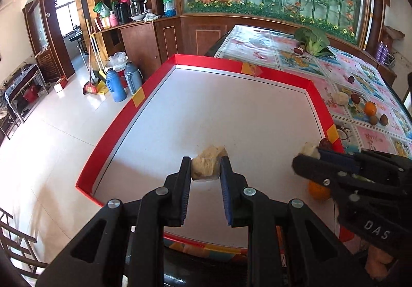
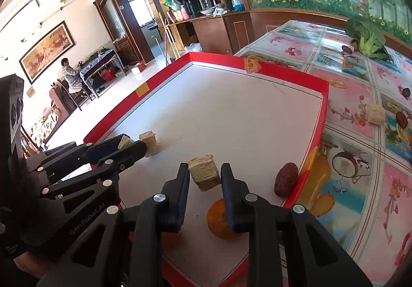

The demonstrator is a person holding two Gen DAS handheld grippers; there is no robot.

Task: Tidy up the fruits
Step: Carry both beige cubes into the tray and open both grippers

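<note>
2 grippers over red-rimmed tray. Left gripper fingers clamp fibrous tan chunk; right gripper fingers clamp second chunk. Orange at 6 o'clock, red date at 3. Risk: crumbly chunks slip, roll off desk.

Each fisheye camera sits behind its own gripper, looking forward and down, close over the red-rimmed tray on the desk. Both views share the tray, the desk ahead, and each other's gripper at the side.
</note>
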